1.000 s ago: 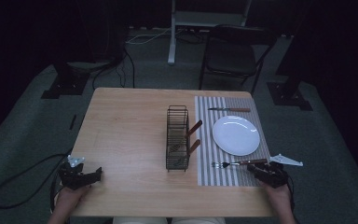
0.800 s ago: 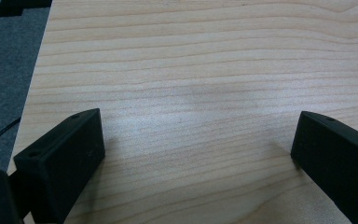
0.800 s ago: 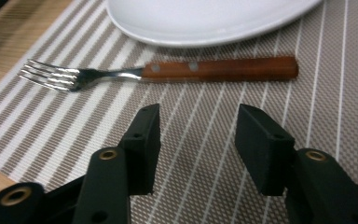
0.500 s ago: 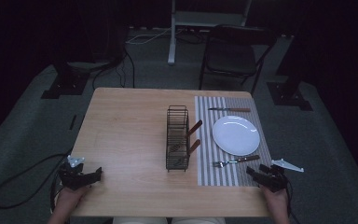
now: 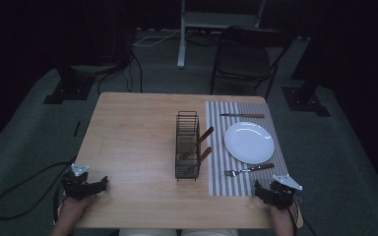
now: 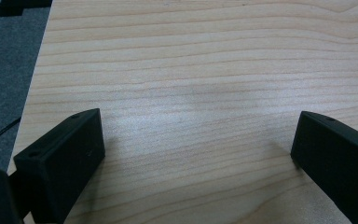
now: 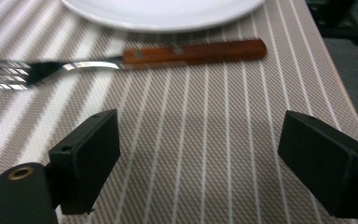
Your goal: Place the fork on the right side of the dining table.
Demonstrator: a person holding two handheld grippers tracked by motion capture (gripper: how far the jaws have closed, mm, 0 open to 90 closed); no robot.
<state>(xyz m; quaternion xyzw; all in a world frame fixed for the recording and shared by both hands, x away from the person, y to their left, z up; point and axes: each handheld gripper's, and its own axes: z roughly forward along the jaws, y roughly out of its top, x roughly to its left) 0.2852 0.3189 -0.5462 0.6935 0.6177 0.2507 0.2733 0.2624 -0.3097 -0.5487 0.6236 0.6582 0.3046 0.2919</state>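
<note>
A wooden-handled fork (image 5: pixel 248 169) lies on the striped placemat (image 5: pixel 219 182) just in front of the white plate (image 5: pixel 249 142). In the right gripper view the fork (image 7: pixel 121 58) rests flat, a short way beyond my right gripper (image 7: pixel 199 123). Its jaws have just been opening and stand wide apart over bare mat (image 7: pixel 205 154), with nothing between them. In the high view my right gripper (image 5: pixel 257 190) sits at the mat's near right corner. My left gripper (image 5: pixel 102 184) is open at the table's near left, over bare wood (image 6: pixel 198 126).
A black wire caddy (image 5: pixel 187 145) stands mid-table with two wooden-handled utensils (image 5: pixel 205 135) leaning out of it. A knife (image 5: pixel 242 115) lies on the mat beyond the plate. A chair (image 5: pixel 246 54) and stand legs are past the far edge.
My right gripper has let go of the fork's handle and drawn back toward the near edge. The fork now lies free on the mat. My left gripper has stayed put.
</note>
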